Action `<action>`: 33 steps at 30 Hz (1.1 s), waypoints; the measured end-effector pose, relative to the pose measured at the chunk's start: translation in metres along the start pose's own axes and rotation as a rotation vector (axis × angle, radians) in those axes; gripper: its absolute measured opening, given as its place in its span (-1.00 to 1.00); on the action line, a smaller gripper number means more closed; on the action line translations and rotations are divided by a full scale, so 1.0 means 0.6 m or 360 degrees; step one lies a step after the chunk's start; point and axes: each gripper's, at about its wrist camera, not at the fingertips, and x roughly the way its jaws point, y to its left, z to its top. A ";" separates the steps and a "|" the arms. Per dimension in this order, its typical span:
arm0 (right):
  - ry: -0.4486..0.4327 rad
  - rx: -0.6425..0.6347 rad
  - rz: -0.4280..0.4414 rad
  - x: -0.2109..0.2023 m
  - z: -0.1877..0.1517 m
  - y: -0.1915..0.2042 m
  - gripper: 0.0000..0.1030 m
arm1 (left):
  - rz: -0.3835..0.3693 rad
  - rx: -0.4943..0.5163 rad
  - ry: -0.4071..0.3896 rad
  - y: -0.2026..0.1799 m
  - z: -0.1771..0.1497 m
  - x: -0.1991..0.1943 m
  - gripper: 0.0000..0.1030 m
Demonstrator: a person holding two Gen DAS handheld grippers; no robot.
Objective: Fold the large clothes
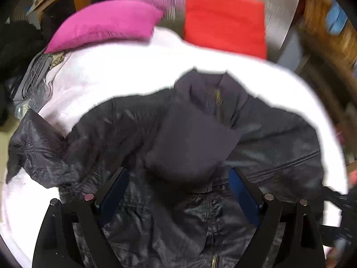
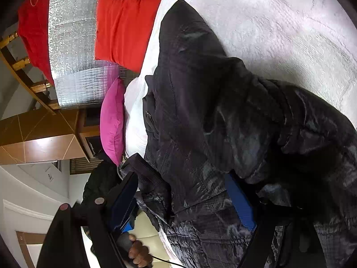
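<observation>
While the left wrist camera looks steeply down, the black jacket (image 1: 178, 147) lies spread across the white bedcover (image 1: 125, 71), collar end toward the far side and its zip running down the middle toward the lens. A dark flap of the garment is folded over the chest. The left gripper (image 1: 178, 189) stands spread wide above the jacket, blue pads on either side of the zip line, and nothing is pinched between them; the picture is blurred, so I cannot tell if the fingertips brush the fabric. Beyond the bedcover sit a pink cushion (image 1: 104, 24) on the left and a red cushion (image 1: 225, 22) on the right, both against a silvery foil backing (image 1: 283, 6). One sleeve trails off the left side of the bedcover.

Over to the right wrist camera, turned on its side: the same jacket (image 2: 223, 134) fills the frame, bunched and shiny, lying on the white bedcover (image 2: 279, 22). The right gripper (image 2: 183, 201) is splayed wide too, one blue pad bare at the left, the other at the right partly under a fold of jacket. Fabric lies between the fingers, yet the pads are not pressing it. At the bottom, a hand (image 2: 138, 252) grips a dark handle. The red cushion (image 2: 125, 31) and pink cushion (image 2: 112, 120) show at the left, beside wooden furniture (image 2: 44, 138).
</observation>
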 end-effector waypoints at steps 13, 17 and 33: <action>-0.0009 -0.0019 -0.0025 0.005 -0.003 0.004 0.61 | 0.0014 -0.0179 -0.0079 0.211 -0.108 -0.085 0.45; -0.0022 -0.0037 -0.0033 0.000 -0.016 0.008 0.61 | -0.0033 -0.0288 -0.0015 0.294 -0.144 -0.109 0.46; -0.0035 -0.0162 -0.0099 0.002 -0.036 0.029 0.61 | -0.0313 -0.0311 0.0059 0.250 -0.114 -0.044 -0.70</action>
